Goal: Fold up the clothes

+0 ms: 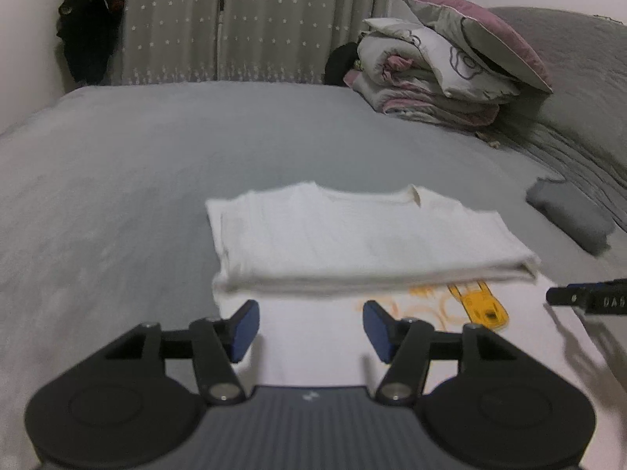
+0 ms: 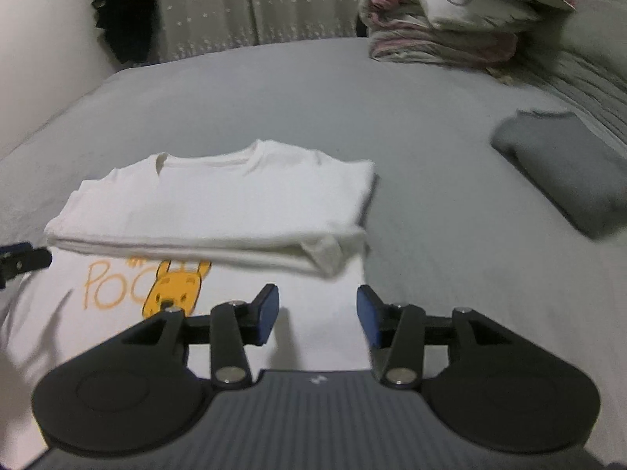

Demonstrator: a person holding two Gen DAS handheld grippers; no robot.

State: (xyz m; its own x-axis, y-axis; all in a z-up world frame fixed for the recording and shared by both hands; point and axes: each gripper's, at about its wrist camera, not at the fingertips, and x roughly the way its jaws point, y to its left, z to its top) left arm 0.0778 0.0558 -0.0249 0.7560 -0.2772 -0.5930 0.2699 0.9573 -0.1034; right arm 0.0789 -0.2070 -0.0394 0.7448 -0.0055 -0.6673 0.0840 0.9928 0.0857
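Both claws, left claw (image 1: 309, 327) and right claw (image 2: 317, 319), hang spread with blue pads empty. Mid-frame, a soft white ribbed shirt (image 1: 364, 235), half-folded rectangular, lies on the grey bed (image 1: 137, 164).

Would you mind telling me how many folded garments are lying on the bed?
2: a white T-shirt with a yellow bear print, part-folded just ahead of both grippers, and a grey folded garment further right, near the quilt. Others may be hidden outside the views.
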